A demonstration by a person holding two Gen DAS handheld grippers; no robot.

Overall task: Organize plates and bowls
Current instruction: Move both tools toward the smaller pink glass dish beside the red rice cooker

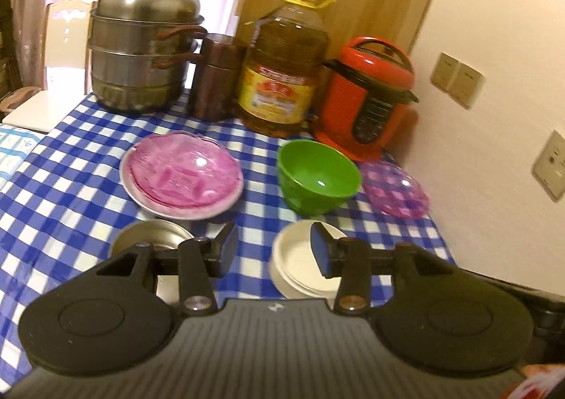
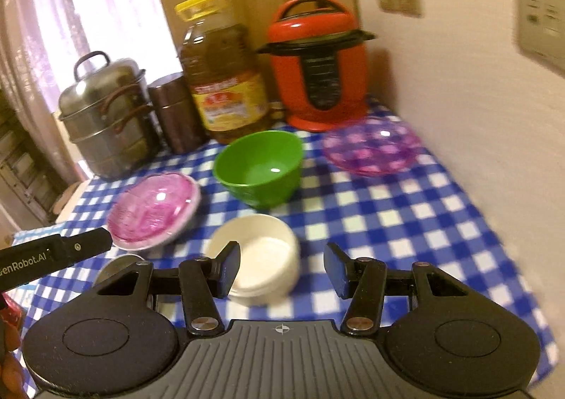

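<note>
On the blue checked tablecloth (image 1: 70, 159) lie a pink glass plate (image 1: 182, 173) stacked on a white plate, a green bowl (image 1: 317, 174), a second pink glass plate (image 1: 397, 189) at the right, a white bowl (image 1: 300, 264) and a steel bowl (image 1: 152, 240). My left gripper (image 1: 273, 252) is open and empty above the near edge, between the steel and white bowls. In the right wrist view my right gripper (image 2: 282, 268) is open and empty, just right of the white bowl (image 2: 257, 254); the green bowl (image 2: 259, 167), stacked pink plate (image 2: 153, 210) and lone pink plate (image 2: 370, 146) lie beyond.
Along the back stand a steel steamer pot (image 1: 141, 49), a brown canister (image 1: 215, 77), a big oil bottle (image 1: 282, 67) and a red pressure cooker (image 1: 367, 95). A wall (image 1: 494, 46) with switches bounds the right. The left gripper's body (image 2: 53, 254) shows at left.
</note>
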